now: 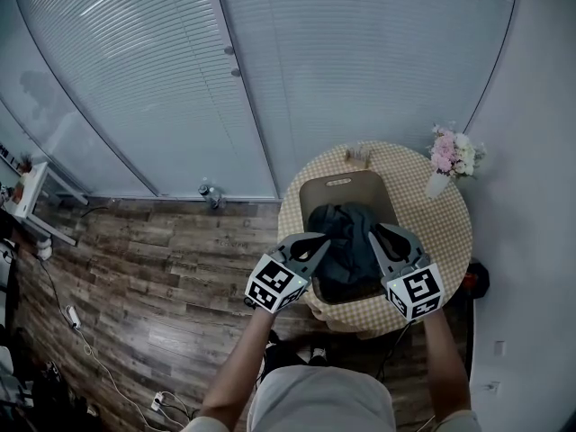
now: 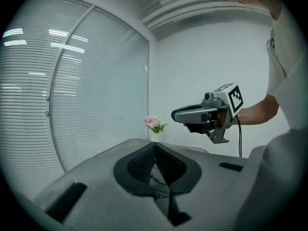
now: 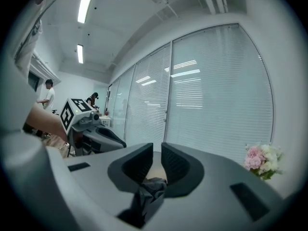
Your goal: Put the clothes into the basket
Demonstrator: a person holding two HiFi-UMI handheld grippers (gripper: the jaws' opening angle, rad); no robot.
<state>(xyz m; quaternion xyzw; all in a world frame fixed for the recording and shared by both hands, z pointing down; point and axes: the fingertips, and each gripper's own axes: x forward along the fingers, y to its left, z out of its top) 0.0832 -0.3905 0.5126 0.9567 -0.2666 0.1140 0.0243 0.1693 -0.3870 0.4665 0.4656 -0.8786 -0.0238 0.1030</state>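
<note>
Dark grey crumpled fabric clothes (image 1: 349,241), heaped inside a tan plastic basket (image 1: 337,184) at the middle of a round, check-clothed counter (image 1: 436,214).

Right hand-held gripper (image 3: 157,162) is clenched on a bunched fold of the clothes, wedged low between its ribbed pads. Left hand-held gripper (image 2: 155,153) has its jaws pressed together at the heap's left side, with no cloth plainly seen between them. Handling, as judged: light, soft and limp, so it will drape and trail rather than keep its shape. Not fragile, though a thin pinch may slide free. Best hold is a thick gathered fold near the heap's top, not a loose hem, to keep cloth off the basket rim. Pink flowers in a white vase (image 1: 453,156) stand at the counter's far right edge, apart from the basket.
</note>
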